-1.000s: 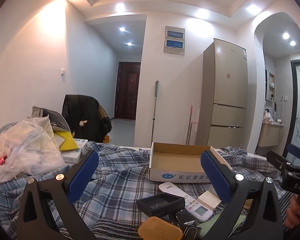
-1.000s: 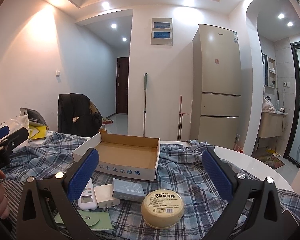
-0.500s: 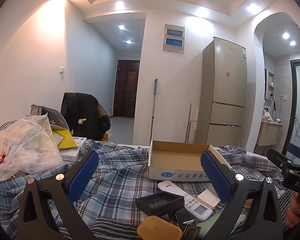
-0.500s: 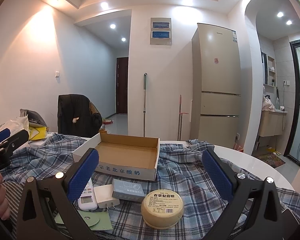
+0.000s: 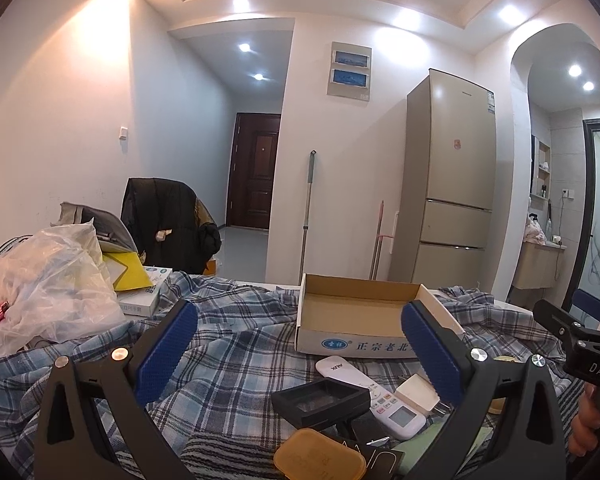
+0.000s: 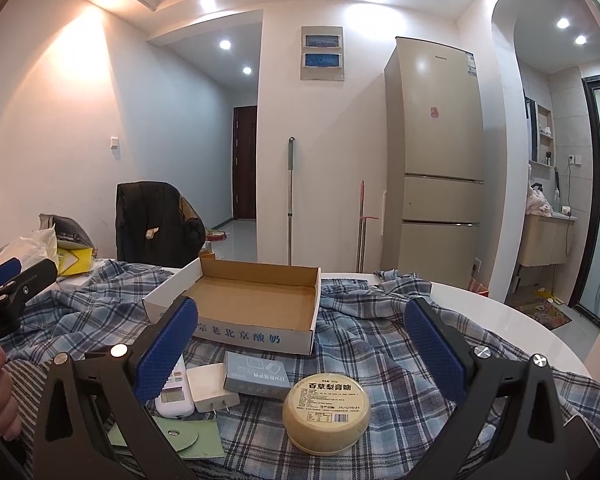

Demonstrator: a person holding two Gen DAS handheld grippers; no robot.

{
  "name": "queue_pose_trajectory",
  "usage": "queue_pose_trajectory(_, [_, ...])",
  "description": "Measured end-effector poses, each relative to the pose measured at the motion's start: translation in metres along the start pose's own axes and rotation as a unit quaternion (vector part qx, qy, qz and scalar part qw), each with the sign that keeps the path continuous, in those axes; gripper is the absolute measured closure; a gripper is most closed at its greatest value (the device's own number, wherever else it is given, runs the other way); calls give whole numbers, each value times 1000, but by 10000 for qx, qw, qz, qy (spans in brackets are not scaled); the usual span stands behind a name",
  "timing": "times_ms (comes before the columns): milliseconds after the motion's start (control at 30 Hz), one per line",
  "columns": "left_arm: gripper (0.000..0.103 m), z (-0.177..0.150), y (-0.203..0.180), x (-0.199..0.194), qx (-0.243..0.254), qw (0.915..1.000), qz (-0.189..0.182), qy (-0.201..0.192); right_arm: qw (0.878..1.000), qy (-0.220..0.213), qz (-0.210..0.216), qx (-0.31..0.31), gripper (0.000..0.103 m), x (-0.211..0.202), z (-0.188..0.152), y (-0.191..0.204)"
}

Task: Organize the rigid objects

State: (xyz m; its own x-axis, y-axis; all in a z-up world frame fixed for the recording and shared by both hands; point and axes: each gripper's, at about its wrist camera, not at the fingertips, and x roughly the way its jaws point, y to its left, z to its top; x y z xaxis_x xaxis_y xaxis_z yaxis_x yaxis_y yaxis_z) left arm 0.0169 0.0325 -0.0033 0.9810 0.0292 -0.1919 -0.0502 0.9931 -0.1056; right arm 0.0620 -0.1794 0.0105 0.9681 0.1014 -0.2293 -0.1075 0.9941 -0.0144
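Note:
An empty cardboard box (image 5: 360, 314) (image 6: 256, 298) sits on the plaid cloth. In front of it lie a white remote (image 5: 370, 390) (image 6: 174, 390), a white charger plug (image 5: 416, 392) (image 6: 212, 386), a black tray (image 5: 320, 398), an orange case (image 5: 320, 458), a grey-blue box (image 6: 258, 374), a round tan tin (image 6: 326, 408) and a green pouch (image 6: 184, 434). My left gripper (image 5: 298, 350) hovers open above the items, holding nothing. My right gripper (image 6: 300, 348) is open too, above the tin and the grey-blue box.
A plastic bag (image 5: 44, 288), yellow paper (image 5: 126, 274) and a white carton (image 5: 146, 294) pile up at the left. A chair with a black jacket (image 5: 168, 224) stands behind the round white table (image 6: 500, 320). A fridge (image 6: 436, 160) stands beyond.
The left view has crept slightly forward and upward; the pile at left slid a little lower in frame. The right gripper has stayed nearly still. Both stayed open.

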Motion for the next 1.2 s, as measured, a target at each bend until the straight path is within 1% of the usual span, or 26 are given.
queue_pose_trajectory(233, [0,-1,0,2,19,10000,-7,24,9999,115,5,11,0,4,1,-1])
queue_pose_trajectory(400, [0,-2,-1,3,30,10000,-3,40,10000,33,-19,-44,0,1,1,2])
queue_pose_trajectory(667, [0,-3,-4,3,73,10000,-7,-14,10000,44,-23,-22,0,2,2,2])
queue_pose_trajectory(800, [0,-2,-6,6,145,9999,24,53,10000,48,14,19,0,1,3,-1])
queue_pose_trajectory(900, [0,4,-12,7,191,9997,-65,170,9998,199,45,42,0,4,10,-11])
queue_pose_trajectory(1000, [0,11,-23,5,284,9991,-66,313,9987,365,-213,300,0,11,19,-33])
queue_pose_trajectory(1067, [0,16,-31,4,355,9984,-129,415,9952,700,-395,557,0,20,24,-52])
queue_pose_trajectory(1133, [0,22,-41,2,458,9979,-176,432,9888,1024,-743,798,1,30,27,-72])
queue_pose_trajectory(1167, [0,24,-45,2,520,9977,-140,424,9861,1148,-797,900,3,35,26,-80])
queue_pose_trajectory(1200, [0,27,-49,1,551,9975,-138,409,9839,1330,-734,944,6,41,24,-86])
